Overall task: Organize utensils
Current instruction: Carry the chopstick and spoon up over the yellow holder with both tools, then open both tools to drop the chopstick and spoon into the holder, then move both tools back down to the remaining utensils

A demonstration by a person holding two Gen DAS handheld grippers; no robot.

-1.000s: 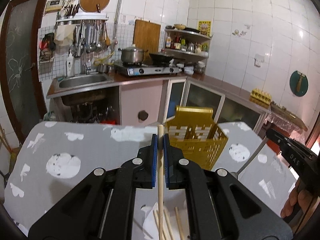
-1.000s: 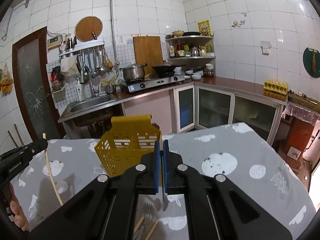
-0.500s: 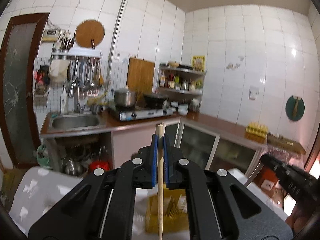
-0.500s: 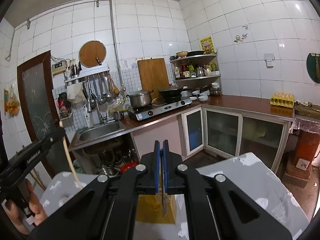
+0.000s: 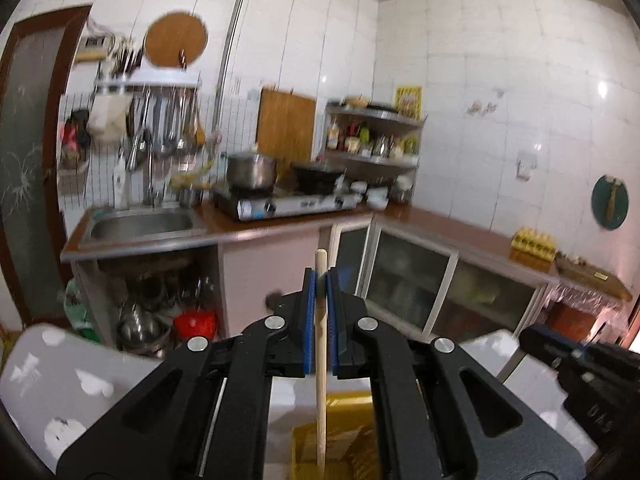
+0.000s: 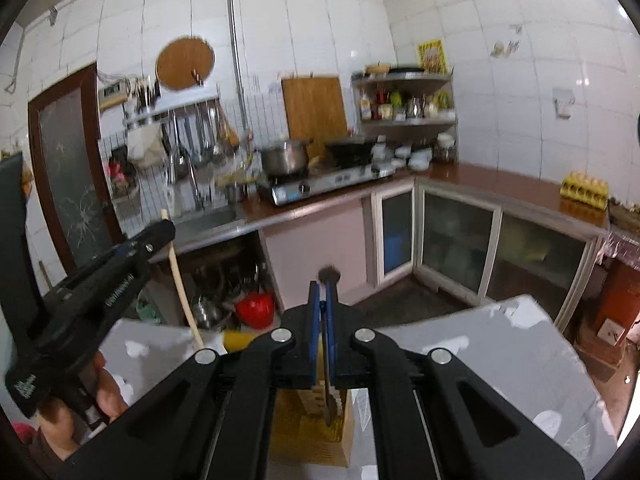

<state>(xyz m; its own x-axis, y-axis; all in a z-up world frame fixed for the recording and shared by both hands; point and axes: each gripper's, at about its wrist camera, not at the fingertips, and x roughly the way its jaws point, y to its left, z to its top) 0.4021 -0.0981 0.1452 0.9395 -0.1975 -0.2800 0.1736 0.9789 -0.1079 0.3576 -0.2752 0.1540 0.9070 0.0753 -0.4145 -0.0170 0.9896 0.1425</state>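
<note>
In the left wrist view, the left gripper (image 5: pixel 320 280) fills the lower half of the frame: matte black plastic arms with silver rivets and blue rubber pads (image 5: pixel 307 320). Its jaws are clamped on a pale, round wooden chopstick (image 5: pixel 321 380). The stick runs straight up and down the middle of the frame, its blunt top end poking just above the pads and its lower end hanging over a yellow plastic basket (image 5: pixel 340 436) at the bottom centre. The basket stands on a grey table (image 5: pixel 60 380) with white blotches.

In the right wrist view, the right gripper (image 6: pixel 322 292) has the same black arms and blue pads, pressed tight on a thin, dark metal utensil (image 6: pixel 328 392). What kind of utensil it is cannot be told. Its long axis is also upright, the lower end pointing down into the slotted yellow basket (image 6: pixel 312 432) at the bottom centre. At the left of this frame the left gripper (image 6: pixel 160 232) appears side-on, with a hand (image 6: pixel 100 392) on its handle and the chopstick (image 6: pixel 182 280) slanting down towards the basket.

Beyond the table, both views show a brown counter (image 5: pixel 440 228), a steel sink (image 5: pixel 140 224), a steel pot (image 5: pixel 252 170) on a gas stove (image 5: pixel 288 206), and glossy white wall tiles (image 5: pixel 500 100). The left view is blurred.
</note>
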